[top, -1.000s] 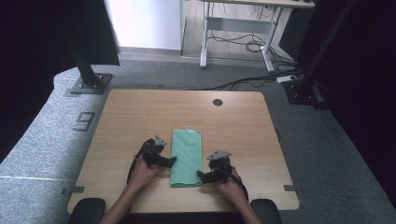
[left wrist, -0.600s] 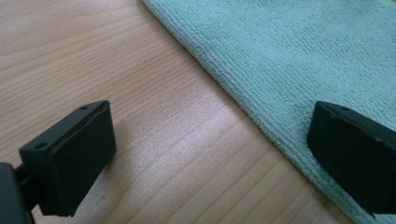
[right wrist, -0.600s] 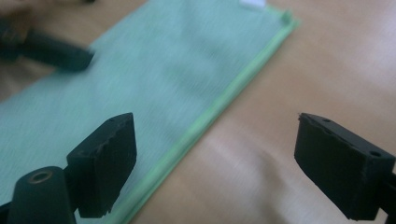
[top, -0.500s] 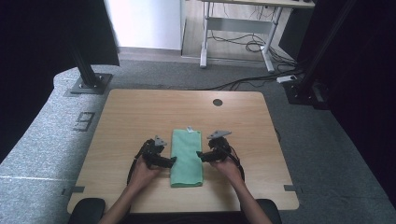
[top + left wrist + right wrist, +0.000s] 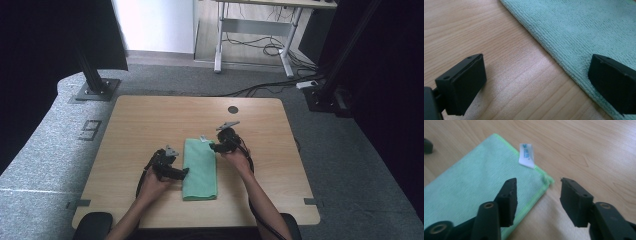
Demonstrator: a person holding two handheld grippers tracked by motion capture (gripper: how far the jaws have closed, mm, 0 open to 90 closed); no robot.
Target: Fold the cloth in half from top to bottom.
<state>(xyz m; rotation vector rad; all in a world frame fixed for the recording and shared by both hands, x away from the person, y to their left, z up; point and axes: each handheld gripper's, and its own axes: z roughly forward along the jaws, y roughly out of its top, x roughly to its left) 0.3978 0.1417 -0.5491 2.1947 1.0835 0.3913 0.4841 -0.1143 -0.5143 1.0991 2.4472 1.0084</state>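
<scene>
Desk (image 5: 150,125): wooden, bears everything. Cloth (image 5: 200,167): green, folded, flat at the desk's near middle, white tag (image 5: 526,155) on its far corner. My left claw (image 5: 186,171): jaws wide, straddling the cloth's left edge. My right claw (image 5: 212,147): jaws have just been closing, half apart, astride the cloth's far right corner.

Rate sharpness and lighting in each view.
High view: even light on the table, dark surroundings, green cloth clear. Left gripper view: cloth weave crisp, open jaws soft-edged, faint shadow beneath. Right gripper view: slightly blurred overall, white tag unreadable, right gripper open astride the cloth's corner.
</scene>
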